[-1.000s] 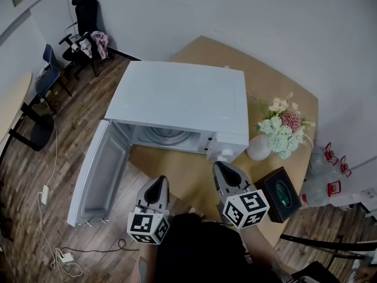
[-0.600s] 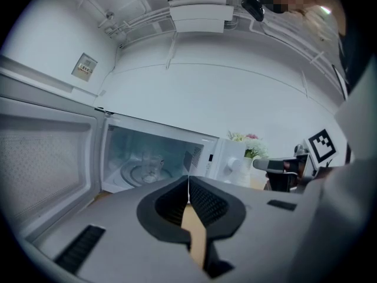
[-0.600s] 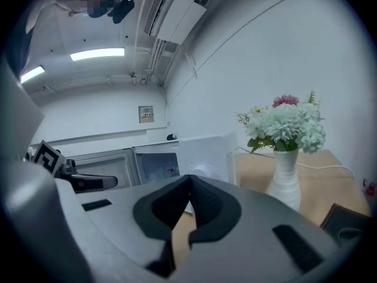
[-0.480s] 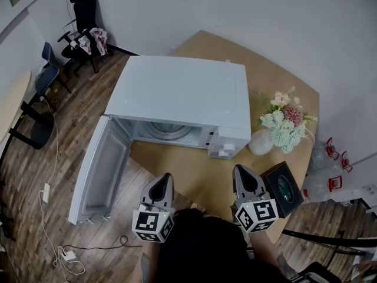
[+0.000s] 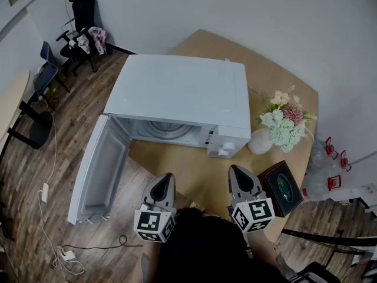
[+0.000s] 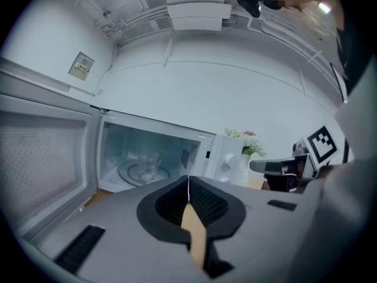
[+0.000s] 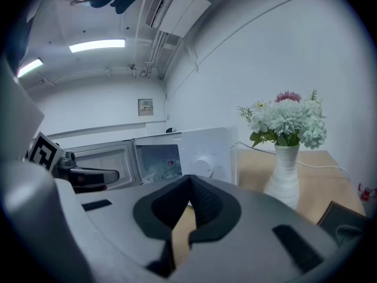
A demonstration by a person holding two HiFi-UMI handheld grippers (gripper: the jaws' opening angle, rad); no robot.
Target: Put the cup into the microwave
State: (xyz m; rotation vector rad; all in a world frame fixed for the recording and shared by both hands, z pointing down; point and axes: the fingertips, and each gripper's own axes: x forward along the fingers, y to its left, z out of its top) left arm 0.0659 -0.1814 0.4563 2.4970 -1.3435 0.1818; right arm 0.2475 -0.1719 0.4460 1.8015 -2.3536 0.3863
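I'm looking down at the microwave (image 5: 182, 90) sitting on the bench (image 5: 194, 175), with its door (image 5: 103, 170) hanging open to the left, out past the bench edge. The cup (image 6: 148, 164) is standing inside it, on the turntable (image 6: 126, 173). The vase (image 5: 259, 144) is standing just right of the microwave, and the box (image 5: 281, 187) is lying in front of the vase. I'm holding the left tongs (image 5: 166, 177) and right tongs (image 5: 237, 170) side by side in front of the microwave, with the box just right of the right tongs. Chairs (image 5: 82, 16) are standing far behind on the left.
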